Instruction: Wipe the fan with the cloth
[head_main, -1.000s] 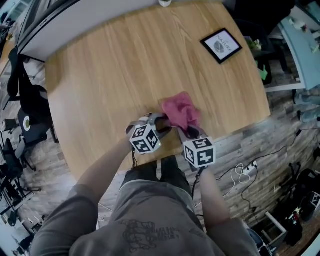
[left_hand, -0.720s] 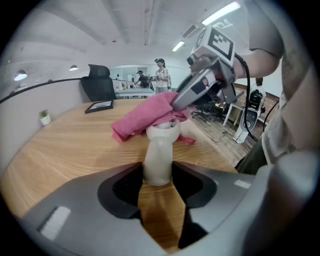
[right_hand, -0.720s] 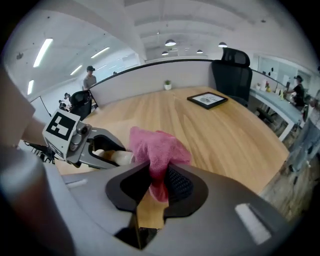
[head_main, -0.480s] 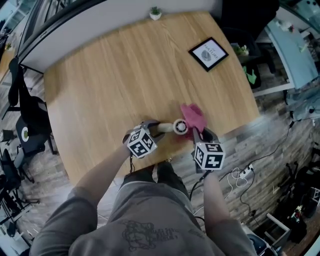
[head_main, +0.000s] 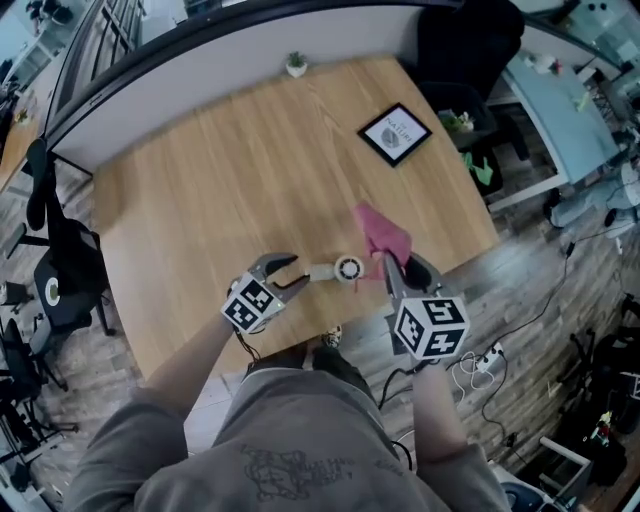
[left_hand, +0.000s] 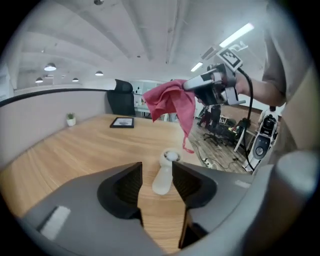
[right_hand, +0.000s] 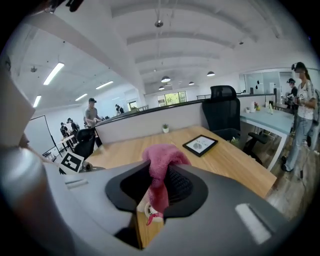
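left tool (left_hand: 157, 172): clenched on the handle of the fan (head_main: 347, 268), fan head out at 3 o'clock, above the near edge of the worktop (head_main: 220, 180).
right tool (head_main: 402, 263): clamped on the pink cloth (head_main: 380, 232), just beside the fan at its 2 o'clock.
step, judged: fan presented, wiping not yet begun.
next: bring the cloth onto the fan head and rub.

Right gripper (right_hand: 159, 192) pinching pink cloth (right_hand: 161, 159), wooden table (right_hand: 231, 162)
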